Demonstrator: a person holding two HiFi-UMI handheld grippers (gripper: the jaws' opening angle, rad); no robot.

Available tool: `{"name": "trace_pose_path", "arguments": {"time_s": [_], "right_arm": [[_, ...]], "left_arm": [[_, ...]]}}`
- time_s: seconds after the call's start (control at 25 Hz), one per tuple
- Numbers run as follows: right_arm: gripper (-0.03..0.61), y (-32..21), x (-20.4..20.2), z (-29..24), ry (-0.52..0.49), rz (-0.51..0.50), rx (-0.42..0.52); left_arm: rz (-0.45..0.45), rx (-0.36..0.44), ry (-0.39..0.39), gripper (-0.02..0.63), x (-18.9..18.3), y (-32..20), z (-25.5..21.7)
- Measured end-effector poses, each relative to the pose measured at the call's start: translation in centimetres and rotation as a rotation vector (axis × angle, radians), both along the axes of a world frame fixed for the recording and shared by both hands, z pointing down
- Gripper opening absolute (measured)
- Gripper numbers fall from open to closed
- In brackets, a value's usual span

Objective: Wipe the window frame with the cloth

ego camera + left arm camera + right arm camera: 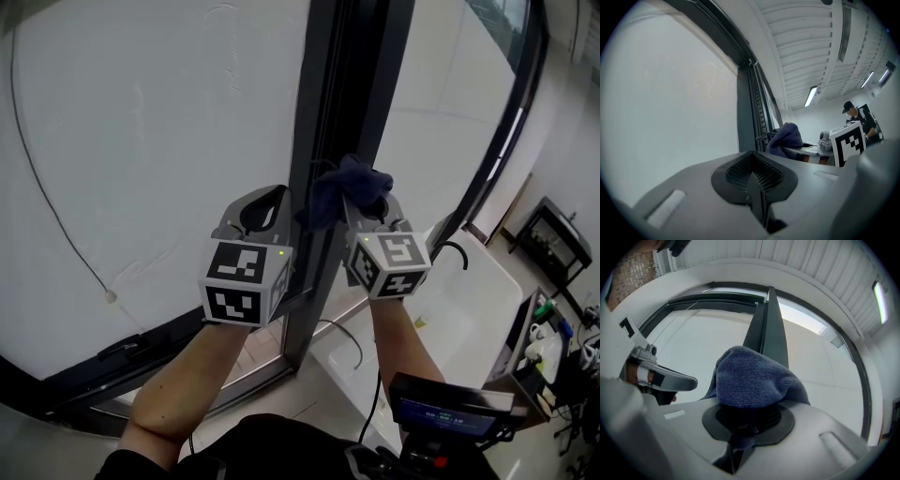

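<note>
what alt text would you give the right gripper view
A dark blue cloth, clamped in the right gripper, fills the centre, in front of a dark vertical window frame between pale panes. The left gripper shows at the left edge.

One left gripper (266,204), one right gripper (373,217), one cloth (349,190), one window frame (330,103).

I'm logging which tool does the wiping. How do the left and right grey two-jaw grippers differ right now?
The left gripper is shut on nothing; the right gripper is shut on a dark blue cloth. The right gripper points at the dark vertical window frame; the left gripper sits beside it, toward the pane. Both are raised to similar height.
</note>
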State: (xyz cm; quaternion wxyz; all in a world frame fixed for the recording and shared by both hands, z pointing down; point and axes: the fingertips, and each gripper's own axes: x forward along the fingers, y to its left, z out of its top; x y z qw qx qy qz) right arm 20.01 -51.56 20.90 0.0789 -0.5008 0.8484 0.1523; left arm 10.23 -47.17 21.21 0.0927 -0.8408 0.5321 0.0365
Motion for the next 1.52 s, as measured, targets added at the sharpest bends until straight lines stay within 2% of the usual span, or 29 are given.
{"name": "trace_pose_path", "arguments": {"time_s": [0.16, 0.36, 0.56, 0.8, 1.52], "right_arm": [[0.048, 0.1, 0.0, 1.6, -0.006, 0.004, -0.016], [0.048, -0.2, -0.2, 4.7, 0.018, -0.004, -0.071], [0.048, -0.4, -0.3, 7.4, 0.046, 0.002, -0.098], [0.048, -0.5, -0.1, 10.5, 0.044, 0.019, -0.149], [0.049, -0.8, -0.2, 19.4, 0.064, 0.001, -0.296]], "left_arm": [[0.004, -0.038, 0.023, -0.006, 0.2, -0.3, 1.7], [-0.009, -0.067, 0.018, -0.006, -0.4, -1.0, 3.8], [0.016, -0.082, 0.012, -0.006, -0.3, -1.1, 6.1], [0.000, -0.143, 0.000, -0.006, -0.7, -1.3, 9.1], [0.013, -0.236, -0.035, -0.006, -0.3, -0.9, 16.0]]}}
